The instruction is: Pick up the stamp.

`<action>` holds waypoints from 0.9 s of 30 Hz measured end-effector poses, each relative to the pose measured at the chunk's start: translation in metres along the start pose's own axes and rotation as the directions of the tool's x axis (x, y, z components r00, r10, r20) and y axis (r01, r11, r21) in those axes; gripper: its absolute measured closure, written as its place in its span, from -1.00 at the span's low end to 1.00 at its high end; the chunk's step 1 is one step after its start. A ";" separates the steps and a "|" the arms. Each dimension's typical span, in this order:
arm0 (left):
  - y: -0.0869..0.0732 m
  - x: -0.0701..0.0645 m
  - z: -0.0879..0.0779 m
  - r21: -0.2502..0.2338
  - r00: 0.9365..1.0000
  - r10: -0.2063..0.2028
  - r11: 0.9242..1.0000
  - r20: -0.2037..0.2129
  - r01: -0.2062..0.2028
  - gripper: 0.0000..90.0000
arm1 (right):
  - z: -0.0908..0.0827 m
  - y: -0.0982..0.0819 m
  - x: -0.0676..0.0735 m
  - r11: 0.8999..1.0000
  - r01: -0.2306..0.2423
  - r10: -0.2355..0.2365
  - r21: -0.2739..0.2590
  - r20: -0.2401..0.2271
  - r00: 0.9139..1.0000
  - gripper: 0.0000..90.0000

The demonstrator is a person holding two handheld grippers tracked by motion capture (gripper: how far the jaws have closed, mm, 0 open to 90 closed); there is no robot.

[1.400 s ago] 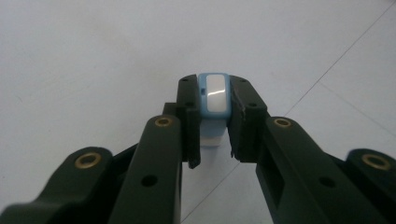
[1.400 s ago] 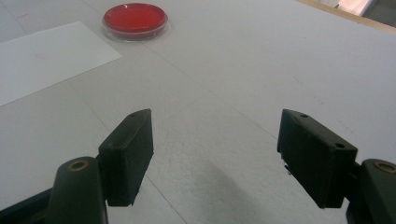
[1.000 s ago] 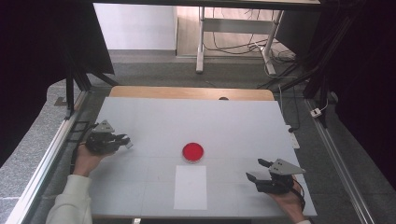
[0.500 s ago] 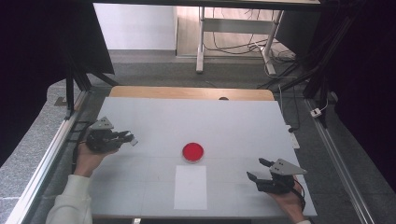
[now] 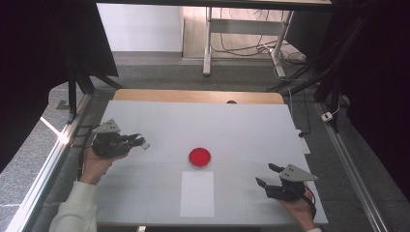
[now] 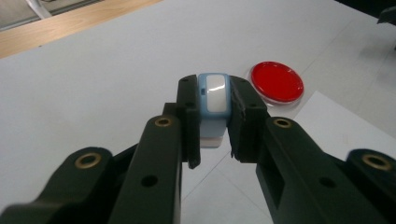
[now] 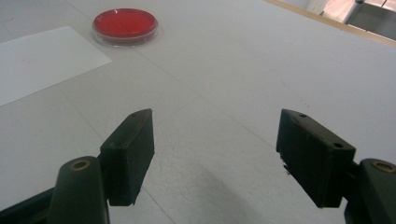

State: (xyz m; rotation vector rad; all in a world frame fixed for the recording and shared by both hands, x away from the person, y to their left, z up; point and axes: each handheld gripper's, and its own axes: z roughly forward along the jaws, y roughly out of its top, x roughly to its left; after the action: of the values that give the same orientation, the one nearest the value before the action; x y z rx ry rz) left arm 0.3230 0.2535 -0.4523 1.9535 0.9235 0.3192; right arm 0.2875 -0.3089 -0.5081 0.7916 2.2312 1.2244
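At the left of the high view, the left gripper (image 5: 138, 143) was held above the white table (image 5: 241, 125), its jaws clamped on a small blue-and-white block (image 5: 143, 143). In the left gripper view that block (image 6: 213, 95) sat upright between the two black pads, pinched on both sides. Near the centre of the high view lay a round red dish (image 5: 199, 157), with a white sheet of paper (image 5: 197, 193) just below it. At the lower right, the right gripper (image 5: 268, 176) rested low over the table, its jaws standing wide apart with nothing between them.
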 end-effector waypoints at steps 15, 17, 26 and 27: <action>0.011 -0.020 0.005 -0.026 0.998 0.022 0.999 0.054 -0.020 0.68 | 0.000 0.000 0.000 1.000 0.001 -0.001 -0.004 0.011 1.000 -0.39; 0.013 -0.022 0.006 -0.031 0.998 0.023 0.999 0.065 -0.021 0.68 | 0.000 0.000 0.000 1.000 0.001 -0.001 -0.004 0.014 1.000 -0.39; 0.017 -0.034 0.015 -0.032 0.994 0.026 0.999 0.110 -0.022 0.68 | 0.000 0.000 0.000 1.000 0.000 0.000 -0.005 0.016 1.000 -0.39; 0.017 -0.036 0.017 -0.032 0.993 0.025 0.999 0.115 -0.022 0.68 | 0.000 0.000 0.000 1.000 -0.001 0.001 -0.002 0.017 1.000 -0.39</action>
State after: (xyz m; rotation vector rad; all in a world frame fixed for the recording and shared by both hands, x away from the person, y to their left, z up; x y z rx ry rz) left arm 0.3156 0.2116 -0.4421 1.9346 0.8169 0.2301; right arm 0.2875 -0.3083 -0.5084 0.7999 2.2163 1.2157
